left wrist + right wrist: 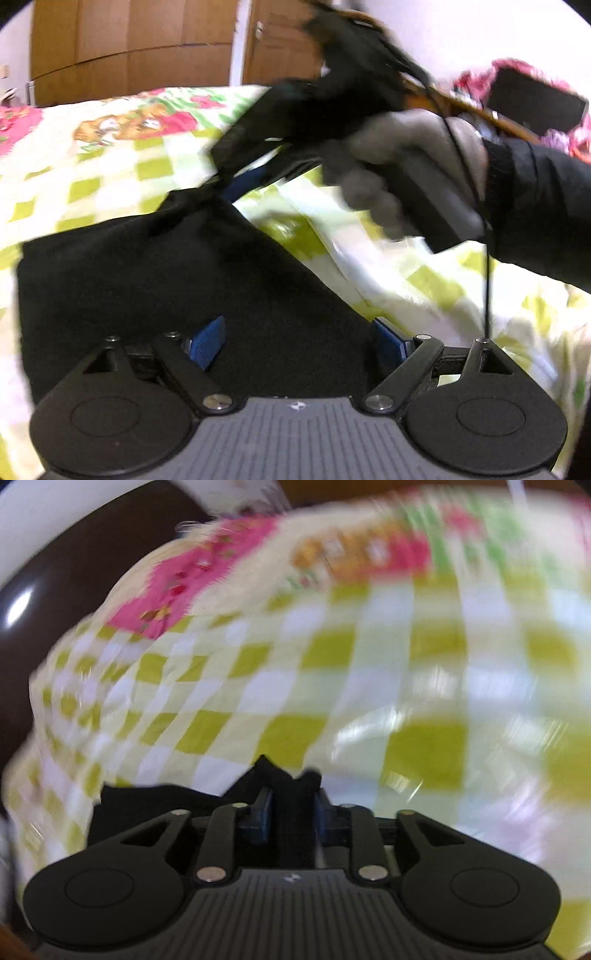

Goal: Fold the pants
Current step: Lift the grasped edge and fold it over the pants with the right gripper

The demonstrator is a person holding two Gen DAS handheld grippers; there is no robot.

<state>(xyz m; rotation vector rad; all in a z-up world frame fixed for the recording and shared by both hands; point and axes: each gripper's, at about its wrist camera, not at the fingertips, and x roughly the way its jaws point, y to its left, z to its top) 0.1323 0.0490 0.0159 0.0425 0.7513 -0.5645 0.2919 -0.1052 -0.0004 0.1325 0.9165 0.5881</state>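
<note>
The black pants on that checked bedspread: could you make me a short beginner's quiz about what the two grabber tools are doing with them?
1. True or false: the left gripper is clamped on the pants.
2. Which tool has black cloth between its blue fingers? A) the left gripper B) the right gripper C) neither
3. Fill in: the pants lie on a bedspread checked in white and ____.

Key:
1. False. Its jaws stand wide apart above the cloth.
2. B. The right wrist view shows the fabric pinched, and the left wrist view shows a corner lifted.
3. Green (a yellowish green).
</note>
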